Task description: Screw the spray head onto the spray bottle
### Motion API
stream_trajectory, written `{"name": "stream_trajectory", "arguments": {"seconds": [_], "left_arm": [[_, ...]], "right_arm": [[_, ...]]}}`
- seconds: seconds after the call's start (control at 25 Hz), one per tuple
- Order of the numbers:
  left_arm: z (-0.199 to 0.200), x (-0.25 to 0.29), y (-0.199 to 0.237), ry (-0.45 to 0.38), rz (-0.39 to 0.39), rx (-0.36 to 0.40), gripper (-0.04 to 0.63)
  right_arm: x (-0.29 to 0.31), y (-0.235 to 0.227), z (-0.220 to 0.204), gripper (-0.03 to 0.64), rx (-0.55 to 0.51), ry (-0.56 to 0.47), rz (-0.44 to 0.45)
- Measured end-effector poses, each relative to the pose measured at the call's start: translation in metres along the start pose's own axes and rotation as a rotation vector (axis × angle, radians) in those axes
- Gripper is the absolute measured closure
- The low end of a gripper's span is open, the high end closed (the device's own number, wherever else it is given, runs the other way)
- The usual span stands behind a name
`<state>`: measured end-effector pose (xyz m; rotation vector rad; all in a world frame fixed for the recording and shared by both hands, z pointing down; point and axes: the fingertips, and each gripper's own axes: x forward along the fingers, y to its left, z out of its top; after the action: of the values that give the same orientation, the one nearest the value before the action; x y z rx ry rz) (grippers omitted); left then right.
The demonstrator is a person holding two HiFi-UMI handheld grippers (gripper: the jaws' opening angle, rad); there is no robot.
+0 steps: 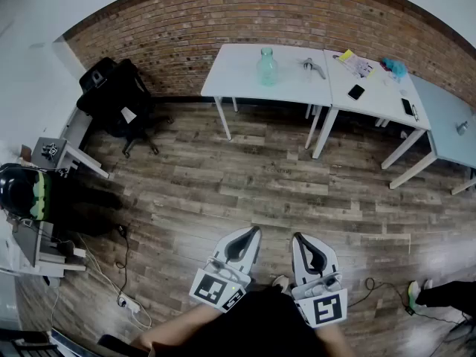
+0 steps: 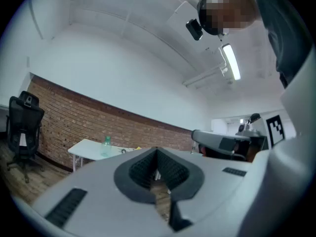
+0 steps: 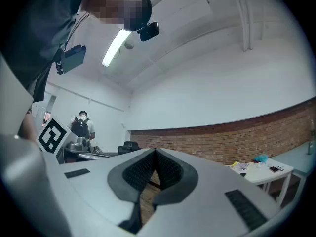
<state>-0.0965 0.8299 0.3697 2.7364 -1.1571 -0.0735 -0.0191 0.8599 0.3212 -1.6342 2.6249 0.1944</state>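
A clear green spray bottle (image 1: 267, 67) stands without its head on a white table (image 1: 238, 80) far across the room. The grey spray head (image 1: 313, 67) lies on the same table, a little to the bottle's right. My left gripper (image 1: 253, 231) and right gripper (image 1: 297, 238) hang side by side over the wooden floor, close to my body and far from the table. Both are shut with nothing between the jaws. The left gripper view shows the bottle (image 2: 105, 147) small in the distance beyond the shut left gripper (image 2: 157, 150). The right gripper (image 3: 155, 152) points level towards the brick wall.
A second white table (image 1: 372, 95) holds a phone (image 1: 356, 91), papers and a blue object. A grey table (image 1: 446, 125) stands at the right. A black office chair (image 1: 119, 99) sits by the brick wall at left. Cables and a power strip (image 1: 125, 302) lie on the floor.
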Motion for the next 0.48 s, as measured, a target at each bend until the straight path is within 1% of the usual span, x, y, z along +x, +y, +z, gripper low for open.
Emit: {"name": "stream_trajectory", "arguments": {"seconds": [0.16, 0.28, 0.4, 0.48], "left_arm": [[-0.002, 0.0, -0.007, 0.0, -0.006, 0.017, 0.597], [0.001, -0.002, -0.012, -0.012, -0.001, 0.0, 0.597], [0.002, -0.001, -0.027, -0.027, -0.022, -0.02, 0.597], [-0.002, 0.0, -0.031, -0.022, -0.021, -0.022, 0.597]], "right_arm": [[-0.007, -0.004, -0.003, 0.611, -0.016, 0.011, -0.018], [-0.015, -0.01, -0.01, 0.611, -0.015, 0.04, -0.058], [-0.026, -0.017, -0.019, 0.611, 0.055, 0.061, -0.089], [-0.031, -0.021, -0.022, 0.611, 0.101, 0.063, -0.102]]}}
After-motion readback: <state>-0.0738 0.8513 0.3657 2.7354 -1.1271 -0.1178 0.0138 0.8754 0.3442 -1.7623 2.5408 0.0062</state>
